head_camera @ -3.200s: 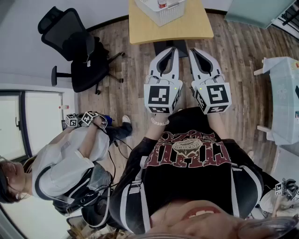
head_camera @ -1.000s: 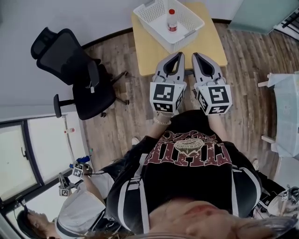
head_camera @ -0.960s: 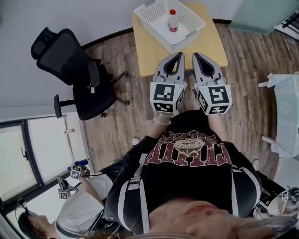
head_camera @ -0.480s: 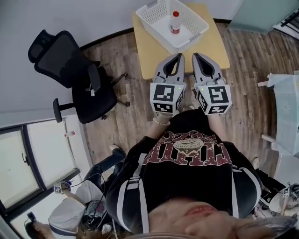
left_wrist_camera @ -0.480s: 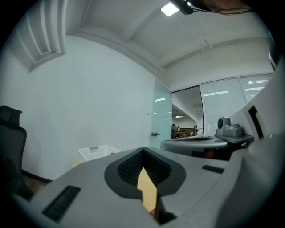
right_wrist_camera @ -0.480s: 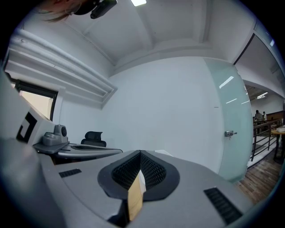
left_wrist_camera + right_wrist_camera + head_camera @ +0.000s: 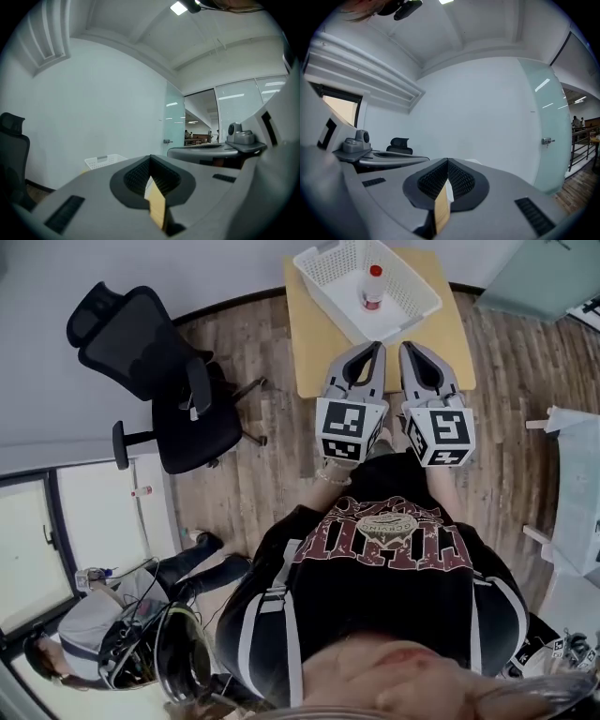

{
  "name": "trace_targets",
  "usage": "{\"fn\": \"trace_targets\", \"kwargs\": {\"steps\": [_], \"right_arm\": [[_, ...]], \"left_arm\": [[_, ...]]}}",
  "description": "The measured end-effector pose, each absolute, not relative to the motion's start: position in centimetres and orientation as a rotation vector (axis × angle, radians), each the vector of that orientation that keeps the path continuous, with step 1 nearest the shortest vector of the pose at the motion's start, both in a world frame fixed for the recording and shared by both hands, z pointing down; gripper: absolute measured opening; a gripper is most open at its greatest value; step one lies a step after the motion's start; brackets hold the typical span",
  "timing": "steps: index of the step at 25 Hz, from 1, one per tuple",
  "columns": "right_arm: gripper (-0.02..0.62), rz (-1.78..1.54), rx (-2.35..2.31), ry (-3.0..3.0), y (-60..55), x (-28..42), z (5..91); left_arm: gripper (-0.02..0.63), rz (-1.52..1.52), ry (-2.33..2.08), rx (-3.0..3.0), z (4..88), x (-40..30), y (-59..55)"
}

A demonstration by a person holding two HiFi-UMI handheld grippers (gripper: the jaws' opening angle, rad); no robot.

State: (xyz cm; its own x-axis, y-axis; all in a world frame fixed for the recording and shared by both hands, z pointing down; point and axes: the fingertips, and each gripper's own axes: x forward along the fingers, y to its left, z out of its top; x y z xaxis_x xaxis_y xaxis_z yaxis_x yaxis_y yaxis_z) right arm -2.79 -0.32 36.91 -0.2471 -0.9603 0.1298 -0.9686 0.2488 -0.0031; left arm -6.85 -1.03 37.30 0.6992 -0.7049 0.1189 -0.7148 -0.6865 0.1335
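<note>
My left gripper (image 7: 377, 349) and right gripper (image 7: 407, 348) are held side by side in front of my chest, both shut with nothing between the jaws. Their tips hang over the near edge of a small wooden table (image 7: 309, 357). A white mesh basket (image 7: 319, 289) stands on the table's far part. Upright inside it is a clear bottle with a red cap (image 7: 373, 287). In the left gripper view the left gripper (image 7: 151, 158) points level toward a white wall, with the basket (image 7: 101, 161) low at the left. The right gripper (image 7: 447, 161) shows the same shut jaws.
A black office chair (image 7: 155, 362) stands on the wood floor left of the table. Another person (image 7: 84, 638) crouches at the lower left near a window. A glass-topped table (image 7: 581, 484) lies at the right edge. A glass door (image 7: 548, 140) stands right of the wall.
The table and basket have drawn nearer to the gripper tips and shifted slightly right in the head view. The person at lower left has moved. Both grippers stay shut.
</note>
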Motion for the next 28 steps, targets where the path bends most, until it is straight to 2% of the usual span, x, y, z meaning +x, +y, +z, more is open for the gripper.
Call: {"fn": "trace_targets", "kwargs": {"steps": [10,28], "right_arm": [[0.017,0.142,1.778,-2.461,-5.7,-2.1,36.6],[0.017,0.157,1.628,-2.524,-10.8,2.9,37.8]], "left_arm": [[0.046,0.110,-1.255,2.693,36.9,-6.4,-5.8],[0.046,0.110,-1.359,2.598,38.1,-1.3,-10.7]]}}
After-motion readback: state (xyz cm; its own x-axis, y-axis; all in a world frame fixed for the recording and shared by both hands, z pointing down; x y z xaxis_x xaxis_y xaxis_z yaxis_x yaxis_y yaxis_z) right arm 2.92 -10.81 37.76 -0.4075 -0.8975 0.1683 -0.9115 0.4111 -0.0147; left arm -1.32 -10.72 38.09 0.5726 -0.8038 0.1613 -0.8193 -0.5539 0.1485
